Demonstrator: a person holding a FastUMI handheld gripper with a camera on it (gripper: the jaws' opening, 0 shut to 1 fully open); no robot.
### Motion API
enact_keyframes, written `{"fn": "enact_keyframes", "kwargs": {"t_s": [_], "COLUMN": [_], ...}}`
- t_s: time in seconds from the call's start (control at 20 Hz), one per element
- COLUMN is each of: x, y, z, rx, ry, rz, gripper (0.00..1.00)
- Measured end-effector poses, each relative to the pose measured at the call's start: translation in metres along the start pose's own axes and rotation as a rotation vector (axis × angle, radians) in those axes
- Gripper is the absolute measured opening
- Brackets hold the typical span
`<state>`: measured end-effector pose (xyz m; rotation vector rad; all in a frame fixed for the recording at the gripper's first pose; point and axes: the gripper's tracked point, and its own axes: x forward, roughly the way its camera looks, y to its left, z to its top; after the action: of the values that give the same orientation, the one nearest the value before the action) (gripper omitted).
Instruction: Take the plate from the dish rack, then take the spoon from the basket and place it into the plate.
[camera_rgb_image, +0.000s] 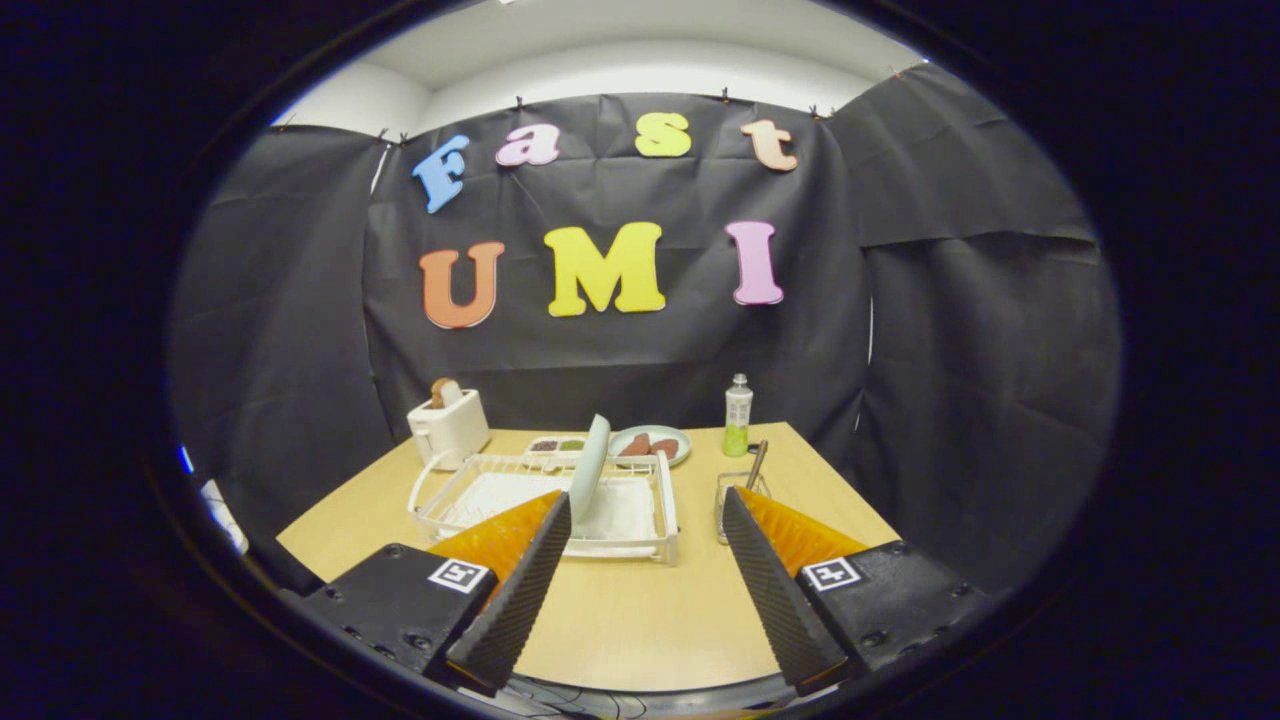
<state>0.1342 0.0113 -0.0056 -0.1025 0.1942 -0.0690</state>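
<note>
The tongs (645, 505) hang wide apart and empty above the near edge of a wooden counter (620, 610), nothing held between them. Just beyond the left fingertip, a pale plate (590, 468) stands on edge in a white dish rack (545, 505). Beyond the right fingertip a small wire basket (737, 495) holds a spoon (757, 465), its handle leaning up and out. Farther back sit a toaster (450, 425), a dish of food (650, 443) and a green bottle (738, 415). No step of the task appears begun. The risk ahead, judged from this layout: a smooth upright plate gripped by its thin rim may slip or catch on the rack's wires, dragging the light rack along, and a careless approach could tip the basket.
</note>
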Motion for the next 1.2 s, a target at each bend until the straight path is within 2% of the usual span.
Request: {"fn": "enact_keyframes", "kwargs": {"t_s": [0.15,0.45,0.65,0.8,0.95,1.05,1.15,1.2], "x": [0.036,0.120,0.176,0.211,0.243,0.249,0.260,0.264], "y": [0.007,0.018,0.041,0.065,0.071,0.070,0.076,0.077], "z": [0.018,0.038,0.037,0.036,0.044,0.040,0.043,0.049], "rx": [-0.036,-0.032,-0.017,-0.028,-0.063,-0.132,-0.183,-0.211], "ry": [0.067,0.311,0.473,0.626,0.696,0.769,0.772,0.762], "rz": [0.017,0.003,0.035,0.058,-0.016,-0.084,-0.144,-0.188], "gripper": [0.98,0.98,0.97,0.89,0.84,0.71,0.69,0.61]}}
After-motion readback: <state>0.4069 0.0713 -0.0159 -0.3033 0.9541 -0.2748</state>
